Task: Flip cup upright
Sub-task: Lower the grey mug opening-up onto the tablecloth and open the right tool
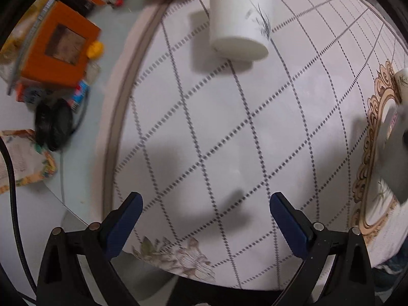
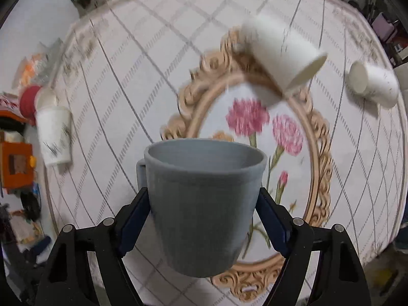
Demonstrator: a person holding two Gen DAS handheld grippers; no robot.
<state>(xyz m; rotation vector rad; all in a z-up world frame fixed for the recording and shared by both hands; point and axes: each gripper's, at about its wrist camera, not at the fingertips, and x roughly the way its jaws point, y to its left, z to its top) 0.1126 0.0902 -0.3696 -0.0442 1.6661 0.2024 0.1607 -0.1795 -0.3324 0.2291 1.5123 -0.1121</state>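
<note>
Right wrist view: my right tool (image 2: 202, 211) pinches the grey cup (image 2: 204, 204) mouth-up above the table (image 2: 122, 81); setting down remains. Left tool (image 1: 205, 209) spread, idle.

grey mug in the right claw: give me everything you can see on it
The grey mug is matte blue-grey with fine horizontal ridges, like a 3D print, and tapers to a narrower base. It has a thickened rim and a handle stub showing at its upper left. It is held mouth-up, slightly tilted, off the table, with the floral tablecloth showing past its base. The right claw grips its sides, one blue pad on each. What the interior shows is bare.
</note>
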